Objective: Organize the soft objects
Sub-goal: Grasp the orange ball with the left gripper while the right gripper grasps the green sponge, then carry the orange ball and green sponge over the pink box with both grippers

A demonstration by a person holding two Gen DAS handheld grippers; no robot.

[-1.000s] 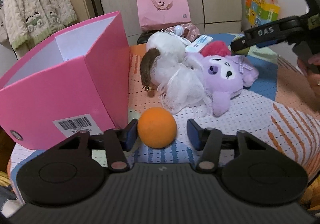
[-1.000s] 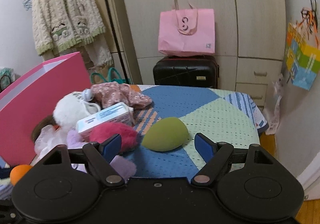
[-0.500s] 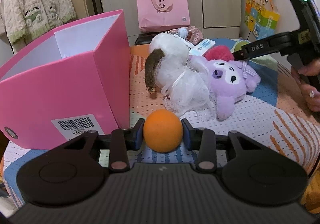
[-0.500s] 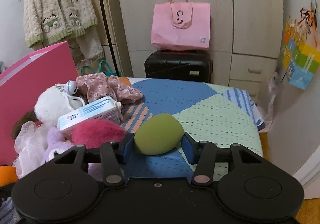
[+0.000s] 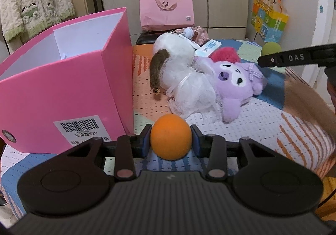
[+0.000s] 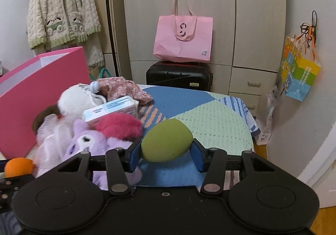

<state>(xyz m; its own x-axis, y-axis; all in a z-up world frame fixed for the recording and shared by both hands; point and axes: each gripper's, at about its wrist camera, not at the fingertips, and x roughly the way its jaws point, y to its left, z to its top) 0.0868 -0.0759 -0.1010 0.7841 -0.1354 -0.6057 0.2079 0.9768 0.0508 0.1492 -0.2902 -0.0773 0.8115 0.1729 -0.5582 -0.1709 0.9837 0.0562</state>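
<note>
On the left side the pink box [image 5: 63, 92] is standing open on the patterned table cover [image 5: 262, 121], with white inner walls and a barcode label on its near face. It looks stiff like cardboard, so probably it is serving as the place for the soft things.

Just beside its corner, the left gripper [image 5: 171, 142] is holding the orange ball [image 5: 171, 137]: both blue pads are pressing on its sides and the jaws are clamped on it. The ball is round, matt and plain orange – it looks like foam, so light and squashy, and a grip across its middle, as now, seems the safest, because a round thing is easily slipping out when it is taken off-centre.

Behind the ball the pile is lying: a white fluffy plush [image 5: 178, 60] with a brown tail and a net skirt, a purple plush [image 5: 237, 85] with a bow touching it, a red fluffy pompom [image 5: 225, 56] and a packet of tissues [image 5: 208, 48] beyond. The plushes are looking limp and light; I would take them by the body, not by the thin net.

On the right side the right gripper [image 6: 166, 151] is clamped on the green sponge [image 6: 166, 140], an egg-shaped, matt olive piece held above the table cover – its narrow end is pointing right. It is very compressible, so the pads are sinking in a little, and a hold at the widest part is giving most security.
</note>
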